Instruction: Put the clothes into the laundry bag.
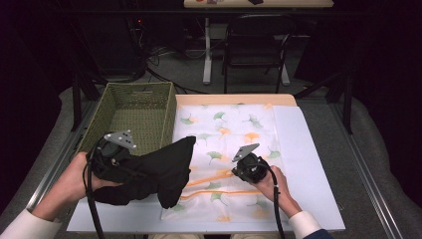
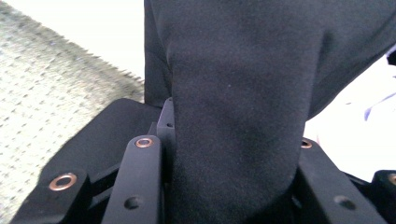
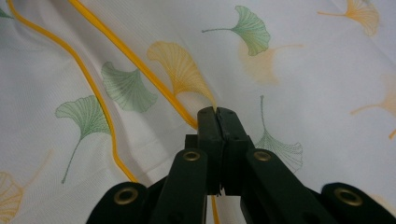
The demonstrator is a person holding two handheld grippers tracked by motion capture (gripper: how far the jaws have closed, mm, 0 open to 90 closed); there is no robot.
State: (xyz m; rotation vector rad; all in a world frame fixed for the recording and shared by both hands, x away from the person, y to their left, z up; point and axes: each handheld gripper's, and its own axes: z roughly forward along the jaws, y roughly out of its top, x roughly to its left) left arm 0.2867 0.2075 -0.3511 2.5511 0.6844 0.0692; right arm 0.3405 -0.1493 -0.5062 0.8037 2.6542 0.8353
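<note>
My left gripper (image 1: 130,167) is clamped on a bunched fold of the soft black cloth garment (image 1: 159,169), which fills the space between its jaws in the left gripper view (image 2: 243,116) and hangs loosely ahead of and below them. Just off the far side of this gripper sits the green woven rectangular basket (image 1: 134,112), its textured wall close by in the left gripper view (image 2: 42,116).

My right gripper (image 3: 218,116) has its jaws pressed together with nothing between them, and hovers low over the thin white cloth printed with green and orange ginkgo leaves and orange lines (image 3: 140,70), which is spread on the white surface (image 1: 308,164).

I judge the garment is meant for the basket. The risks as I see them:
- The trailing end of the garment droops well below my left gripper; it could catch the basket's near rim and drape outside.
- I hold only one fold, so the fabric might slip free under its own weight.
- The dragging hem could rumple the printed cloth beneath it.
</note>
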